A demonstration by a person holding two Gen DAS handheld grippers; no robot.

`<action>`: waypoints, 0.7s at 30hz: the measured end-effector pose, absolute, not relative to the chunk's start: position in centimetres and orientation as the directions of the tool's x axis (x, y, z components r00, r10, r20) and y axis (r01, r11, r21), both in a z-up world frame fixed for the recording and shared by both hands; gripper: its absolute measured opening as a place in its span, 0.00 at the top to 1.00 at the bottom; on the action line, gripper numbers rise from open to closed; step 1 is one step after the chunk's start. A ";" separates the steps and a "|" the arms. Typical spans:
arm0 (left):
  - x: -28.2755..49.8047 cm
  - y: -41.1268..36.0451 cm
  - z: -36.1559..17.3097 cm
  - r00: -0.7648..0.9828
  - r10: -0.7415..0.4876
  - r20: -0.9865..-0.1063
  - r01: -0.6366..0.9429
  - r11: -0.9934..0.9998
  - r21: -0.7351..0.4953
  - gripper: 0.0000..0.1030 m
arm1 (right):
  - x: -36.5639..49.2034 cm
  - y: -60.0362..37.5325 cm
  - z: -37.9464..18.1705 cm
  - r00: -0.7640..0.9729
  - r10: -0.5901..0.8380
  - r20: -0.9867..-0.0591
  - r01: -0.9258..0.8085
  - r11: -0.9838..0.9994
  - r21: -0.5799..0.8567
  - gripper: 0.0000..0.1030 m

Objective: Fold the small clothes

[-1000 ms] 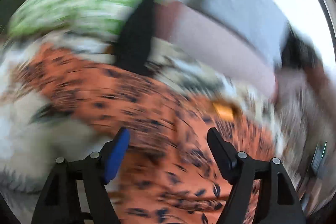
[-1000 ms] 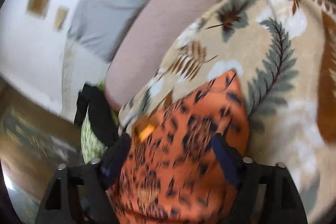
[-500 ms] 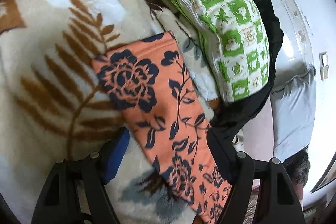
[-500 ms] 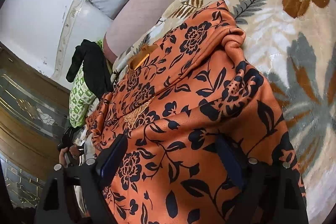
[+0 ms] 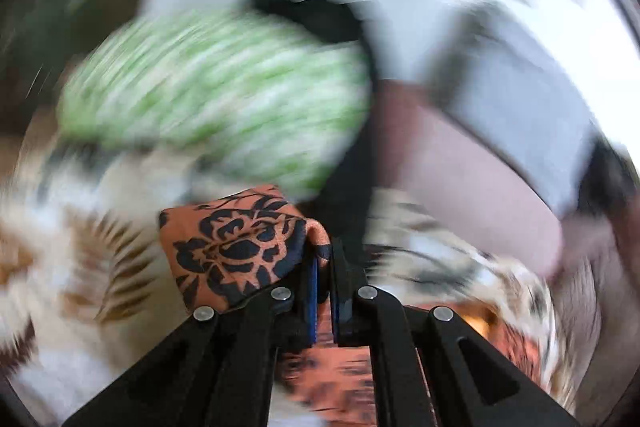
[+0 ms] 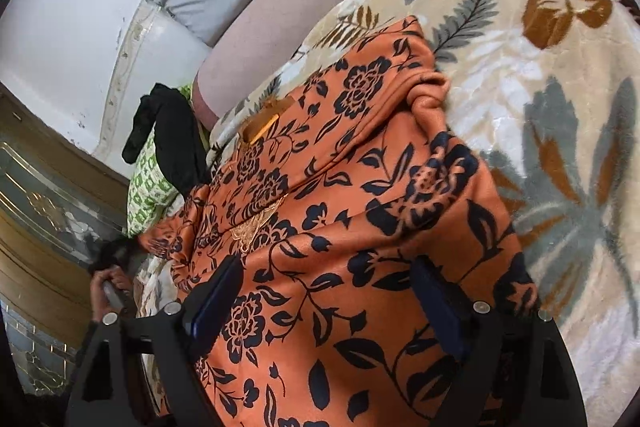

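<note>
Left gripper [image 5: 325, 269] clenched on soft floral orange garment [image 5: 236, 247]; right gripper [image 6: 324, 297] spread above its folds.

The left gripper [image 5: 323, 273] has just closed its jaws, pinching a fold of the orange garment [image 5: 236, 247]. The right gripper [image 6: 328, 301] holds its jaws wide apart, pointing downward.

The left gripper [image 5: 323, 269], wide open half a second ago over the orange black-flowered fabric garment [image 5: 236, 247], has just closed its jaws on a fold of it, and its view has blurred with movement.
</note>
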State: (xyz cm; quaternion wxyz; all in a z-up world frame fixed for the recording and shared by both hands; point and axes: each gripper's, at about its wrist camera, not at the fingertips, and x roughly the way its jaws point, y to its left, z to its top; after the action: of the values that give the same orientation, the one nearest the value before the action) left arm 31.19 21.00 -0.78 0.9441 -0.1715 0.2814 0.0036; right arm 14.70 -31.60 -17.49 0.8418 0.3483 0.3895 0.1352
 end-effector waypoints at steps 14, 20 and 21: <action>30.8 -3.3 -7.8 0.555 -0.378 -0.741 0.305 0.921 -0.241 0.35 | 12.4 -35.8 -15.2 0.713 0.485 -0.506 0.050 0.686 0.726 0.15; 30.1 8.5 -10.3 0.619 -0.150 -0.771 0.023 0.985 -0.174 0.32 | 17.3 -34.5 -13.4 0.680 0.553 -0.481 -0.020 0.670 0.742 0.15; 30.0 9.6 -10.8 0.614 -0.130 -0.779 0.000 0.986 -0.164 0.32 | 19.4 -33.9 -13.0 0.666 0.578 -0.472 -0.043 0.662 0.749 0.15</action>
State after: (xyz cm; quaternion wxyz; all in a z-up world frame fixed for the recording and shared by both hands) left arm 30.01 9.57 -10.79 0.8952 -0.0738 0.4380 -0.0363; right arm 19.40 -33.86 -13.02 0.8356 0.3670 0.3640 0.1858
